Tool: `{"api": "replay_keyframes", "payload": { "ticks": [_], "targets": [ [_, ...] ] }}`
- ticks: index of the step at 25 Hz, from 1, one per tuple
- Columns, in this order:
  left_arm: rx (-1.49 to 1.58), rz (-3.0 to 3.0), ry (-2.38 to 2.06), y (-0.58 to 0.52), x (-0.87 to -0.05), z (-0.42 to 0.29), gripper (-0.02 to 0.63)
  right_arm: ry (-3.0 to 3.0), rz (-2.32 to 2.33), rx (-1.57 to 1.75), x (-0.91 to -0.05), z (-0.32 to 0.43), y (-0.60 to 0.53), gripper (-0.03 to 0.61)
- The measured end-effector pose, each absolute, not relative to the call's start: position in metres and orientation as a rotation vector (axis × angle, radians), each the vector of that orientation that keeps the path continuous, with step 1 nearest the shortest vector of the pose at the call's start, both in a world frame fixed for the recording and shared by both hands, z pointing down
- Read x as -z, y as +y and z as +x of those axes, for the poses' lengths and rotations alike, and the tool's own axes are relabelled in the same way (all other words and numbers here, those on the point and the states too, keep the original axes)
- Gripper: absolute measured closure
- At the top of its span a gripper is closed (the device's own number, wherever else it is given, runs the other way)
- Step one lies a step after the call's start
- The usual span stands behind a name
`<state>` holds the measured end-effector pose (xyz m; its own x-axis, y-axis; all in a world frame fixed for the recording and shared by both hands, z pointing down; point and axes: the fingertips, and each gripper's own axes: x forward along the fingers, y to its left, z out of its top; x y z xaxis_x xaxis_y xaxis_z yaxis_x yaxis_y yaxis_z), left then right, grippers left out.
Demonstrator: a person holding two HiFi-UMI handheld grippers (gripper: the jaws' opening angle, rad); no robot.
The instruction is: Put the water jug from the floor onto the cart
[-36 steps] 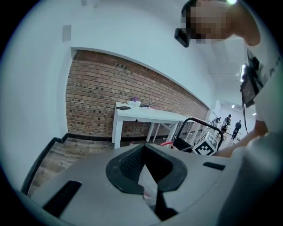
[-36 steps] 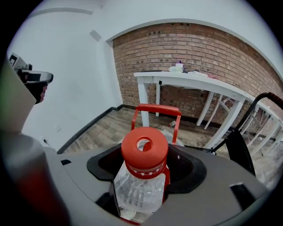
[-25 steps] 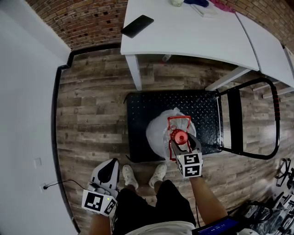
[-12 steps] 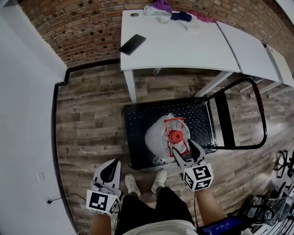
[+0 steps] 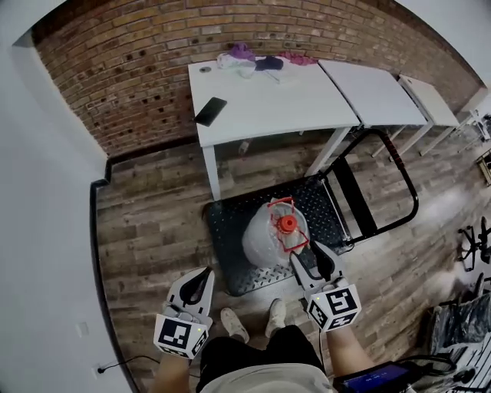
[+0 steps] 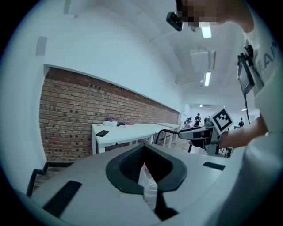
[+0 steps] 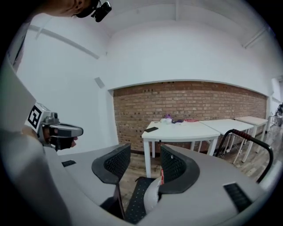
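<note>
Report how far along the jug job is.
Done: the water jug stands on the cart, on its black deck and off the floor. In hand: nothing. The right gripper has just been closing its jaws partway, but they are apart with nothing between them. The left gripper is shut and empty. Left: nothing that these views show.

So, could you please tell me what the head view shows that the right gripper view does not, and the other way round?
Only the head view: the person's shoes, and the water jug whole, standing on the cart. Only the right gripper view: the ceiling and the head camera. Both: the white table with the phone, the left gripper, part of jug and cart, and the right gripper, its jaws apart with nothing between them, though they have just been closing.
</note>
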<state>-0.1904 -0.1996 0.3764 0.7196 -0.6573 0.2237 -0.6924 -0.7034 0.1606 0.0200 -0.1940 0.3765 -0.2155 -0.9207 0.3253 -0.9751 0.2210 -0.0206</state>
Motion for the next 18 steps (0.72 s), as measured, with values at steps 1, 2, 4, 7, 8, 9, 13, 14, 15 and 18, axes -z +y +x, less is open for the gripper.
{"api": "replay_keyframes", "payload": {
  "ticks": [1, 2, 4, 7, 8, 9, 13, 14, 15, 18],
  "targets": [
    [-0.215, 2.697, -1.058, -0.194, -0.372, -0.190, 0.620, -2.250, 1.805, -0.309, -0.367, 0.018, -0.186, 0.381],
    [-0.210, 2.701, -1.045, -0.189, -0.368, -0.189, 0.620, -2.248, 1.819, -0.298, -0.359, 0.017, -0.179, 0.405],
    [-0.198, 2.716, -1.023, -0.181, -0.360, -0.184, 0.620, -2.243, 1.848, -0.284, -0.347, 0.020, -0.166, 0.441],
    [-0.179, 2.744, -1.005, -0.167, -0.349, -0.172, 0.620, -2.241, 1.884, -0.278, -0.335, 0.032, -0.147, 0.463],
    [-0.172, 2.749, -1.000, -0.163, -0.345, -0.169, 0.620, -2.238, 1.898, -0.275, -0.331, 0.037, -0.140, 0.480],
    [-0.164, 2.751, -0.997, -0.160, -0.343, -0.166, 0.620, -2.233, 1.912, -0.268, -0.327, 0.041, -0.133, 0.504],
    [-0.144, 2.757, -1.006, -0.143, -0.334, -0.157, 0.620, -2.227, 1.942, -0.220, -0.315, 0.058, -0.103, 0.574],
    [-0.140, 2.760, -1.012, -0.137, -0.331, -0.153, 0.620, -2.226, 1.941, -0.212, -0.314, 0.062, -0.094, 0.575],
    [-0.134, 2.762, -1.018, -0.129, -0.328, -0.150, 0.620, -2.225, 1.940, -0.205, -0.314, 0.067, -0.085, 0.575],
    [-0.118, 2.766, -1.039, -0.104, -0.317, -0.142, 0.620, -2.235, 1.941, -0.186, -0.309, 0.076, -0.057, 0.575]
  ]
}}
